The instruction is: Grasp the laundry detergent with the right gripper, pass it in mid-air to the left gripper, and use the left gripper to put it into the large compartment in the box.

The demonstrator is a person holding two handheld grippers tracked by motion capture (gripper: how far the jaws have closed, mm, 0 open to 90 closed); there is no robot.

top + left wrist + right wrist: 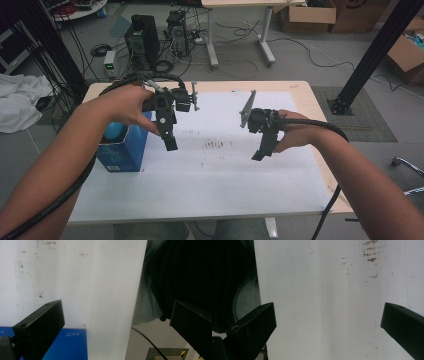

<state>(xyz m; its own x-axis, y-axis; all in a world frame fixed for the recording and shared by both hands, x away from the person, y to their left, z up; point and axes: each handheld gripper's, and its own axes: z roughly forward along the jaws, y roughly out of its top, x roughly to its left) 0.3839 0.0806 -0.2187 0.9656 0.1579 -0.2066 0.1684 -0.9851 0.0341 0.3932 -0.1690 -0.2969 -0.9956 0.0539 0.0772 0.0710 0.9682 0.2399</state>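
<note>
High view: both grippers hang above a white sheet on the tabletop, holding nothing. Left gripper is just beside a blue box at the sheet's left edge; a blue ball sits in the box top, partly hidden by the hand. Right gripper is over the sheet's middle-right, well apart from the box. Both gripper views show jaws spread wide. Likely step: reach for the box. Risks: a jaw clips the box wall and tips it off the left edge; the cable snags the box; the round ball slips.
</note>
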